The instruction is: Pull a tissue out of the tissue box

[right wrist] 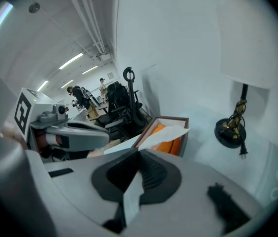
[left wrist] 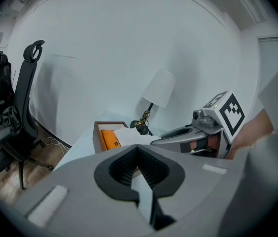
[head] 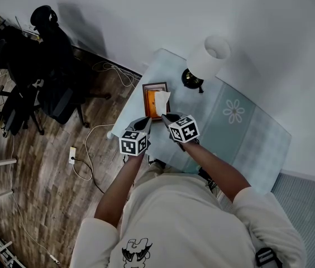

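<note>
A brown wooden tissue box (head: 151, 87) with an orange pack inside stands on the pale blue table (head: 247, 144). A white tissue (head: 162, 100) sticks up out of it. My right gripper (head: 166, 116) is at the box's near edge and shut on the tissue. In the right gripper view the tissue (right wrist: 166, 134) runs from the box (right wrist: 171, 120) down to the closed jaw tips (right wrist: 139, 151). My left gripper (head: 145, 121) hovers just left of it, off the box's near corner. Its jaws (left wrist: 138, 147) meet with nothing seen between them. The box (left wrist: 99, 132) lies just beyond.
A lamp with a white shade (head: 209, 56) and dark base (right wrist: 230, 132) stands right behind the box. A white wall bounds the table's far side. Office chairs (head: 51, 66) and cables with a power strip (head: 72, 154) occupy the wooden floor to the left.
</note>
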A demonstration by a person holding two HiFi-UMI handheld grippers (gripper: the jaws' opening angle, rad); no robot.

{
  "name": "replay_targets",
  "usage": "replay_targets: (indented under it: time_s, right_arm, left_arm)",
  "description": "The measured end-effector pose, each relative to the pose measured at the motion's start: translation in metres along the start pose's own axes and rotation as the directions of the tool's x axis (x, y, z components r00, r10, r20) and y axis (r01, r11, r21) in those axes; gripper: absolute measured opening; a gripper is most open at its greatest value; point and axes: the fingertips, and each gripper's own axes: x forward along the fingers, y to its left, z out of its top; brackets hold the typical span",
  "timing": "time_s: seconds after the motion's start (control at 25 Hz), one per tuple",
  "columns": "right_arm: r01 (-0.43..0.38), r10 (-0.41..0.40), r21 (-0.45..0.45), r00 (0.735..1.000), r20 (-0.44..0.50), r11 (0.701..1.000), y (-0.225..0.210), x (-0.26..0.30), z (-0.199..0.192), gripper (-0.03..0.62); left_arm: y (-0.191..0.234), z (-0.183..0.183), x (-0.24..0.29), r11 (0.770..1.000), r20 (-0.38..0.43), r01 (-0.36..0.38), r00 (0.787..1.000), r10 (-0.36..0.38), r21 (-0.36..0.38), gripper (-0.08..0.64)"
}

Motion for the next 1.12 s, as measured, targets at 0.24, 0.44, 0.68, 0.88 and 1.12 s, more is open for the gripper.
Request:
replay_targets:
  time_s: [0.24,0.44,0.68,0.88,1.12]
  right_arm:
    - [0.002,-0.002,-0.006,0.999,0.037,1.0,0.009,-0.021,0.0,0.014]
    - [0.0,0.002,-0.023,0.997,0.076,1.0,0.02,-0.045,0.005,0.014]
    - [-0.007,0.01,-0.02,0.992,0.124,1.0,0.031,-0.076,0.012,0.014]
    - [-0.003,0.005,-0.017,0.987,0.163,1.0,0.041,-0.1,0.016,0.014]
    - [-0.013,0.017,-0.023,0.979,0.205,1.0,0.067,-0.126,0.011,0.014]
  left_arm:
    - [-0.01,0.001,-0.009,1.0,0.017,0.003,1.0,-0.004,0.025,0.006]
    - [-0.026,0.004,-0.023,0.999,0.044,0.019,0.999,-0.021,0.041,0.006]
    - [-0.042,0.009,-0.04,0.999,0.08,0.026,0.996,-0.029,0.044,0.006]
    - [-0.054,0.013,-0.053,0.999,0.11,0.04,0.993,-0.042,0.015,0.006]
    - [-0.079,0.02,-0.075,0.998,0.149,0.058,0.987,-0.062,0.029,0.006]
